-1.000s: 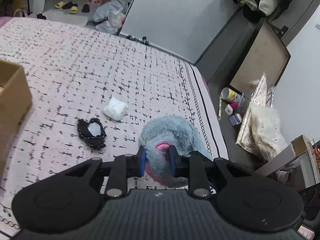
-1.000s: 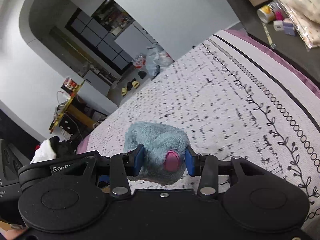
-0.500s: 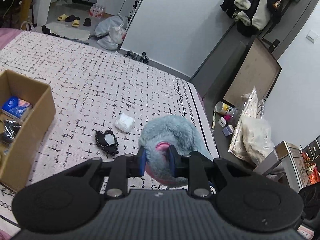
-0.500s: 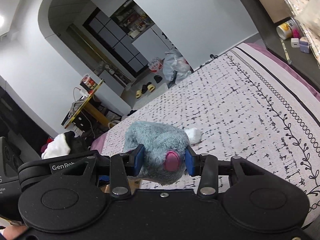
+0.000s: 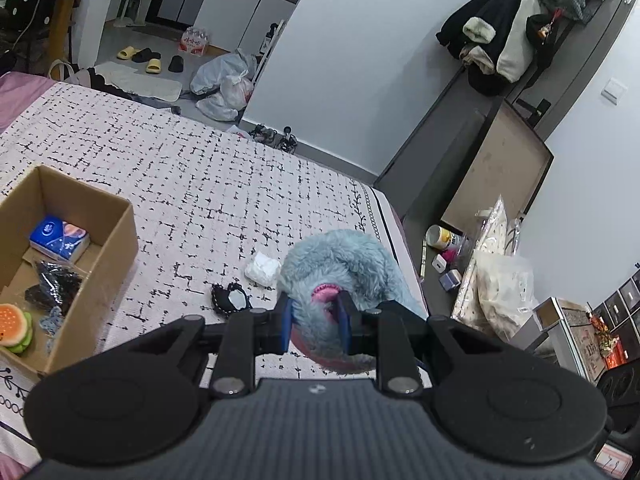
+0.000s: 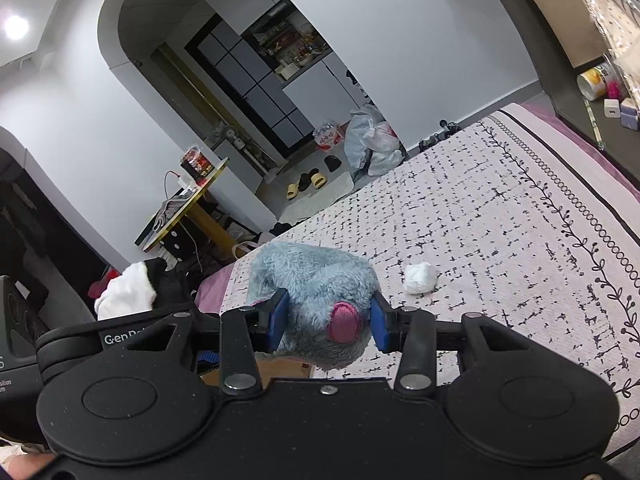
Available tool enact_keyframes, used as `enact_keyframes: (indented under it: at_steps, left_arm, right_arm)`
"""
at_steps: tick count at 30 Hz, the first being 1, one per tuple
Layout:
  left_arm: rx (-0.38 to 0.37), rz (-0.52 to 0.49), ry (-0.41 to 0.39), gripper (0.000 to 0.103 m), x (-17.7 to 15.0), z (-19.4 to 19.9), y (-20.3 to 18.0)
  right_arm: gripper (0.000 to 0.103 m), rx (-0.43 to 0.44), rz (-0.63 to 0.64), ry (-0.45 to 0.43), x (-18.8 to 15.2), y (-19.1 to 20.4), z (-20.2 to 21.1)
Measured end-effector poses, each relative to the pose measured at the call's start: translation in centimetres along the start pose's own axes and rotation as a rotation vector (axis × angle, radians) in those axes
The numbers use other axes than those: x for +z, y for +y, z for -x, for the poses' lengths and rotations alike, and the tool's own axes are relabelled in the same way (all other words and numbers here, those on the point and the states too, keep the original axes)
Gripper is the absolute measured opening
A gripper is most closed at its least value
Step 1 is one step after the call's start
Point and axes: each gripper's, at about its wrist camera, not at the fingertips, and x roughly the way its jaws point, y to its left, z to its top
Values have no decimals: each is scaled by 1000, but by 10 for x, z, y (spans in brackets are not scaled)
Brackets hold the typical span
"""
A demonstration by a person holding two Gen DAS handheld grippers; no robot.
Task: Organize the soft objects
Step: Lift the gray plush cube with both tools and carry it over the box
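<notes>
Plush toy (image 5: 344,264), blue-grey and furry with pink patches, hangs above the bed (image 5: 224,184), and I have it gripped from both sides. My left tongs (image 5: 314,322) are pinched narrow on a pink-edged fold of it; my right tongs (image 6: 326,320) are set wider, pressed against its fuzzy body with a round pink spot (image 6: 345,322) facing the camera. Under it the bed carries a white cover with black dashes. At the left stands an open cardboard box (image 5: 116,248), holding a blue tissue pack (image 5: 59,238), a black lacy piece (image 5: 52,286) and a burger-shaped toy (image 5: 14,330). On the cover between box and toy lie a small black-rimmed pouch (image 5: 231,300) and, just beyond it, a white wad (image 5: 262,270).
</notes>
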Motion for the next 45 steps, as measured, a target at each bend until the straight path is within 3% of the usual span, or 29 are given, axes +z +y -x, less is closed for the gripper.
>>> enact_keyframes:
  at_steps: [18,45]
  left_arm:
    - [4,50,-40,22,9,25,48]
    - [20,139,-101,22,39,25,155]
  right_arm:
    - [42,20,66,34,-13,43,-21]
    - [42,46,120,120,-31,111,-102]
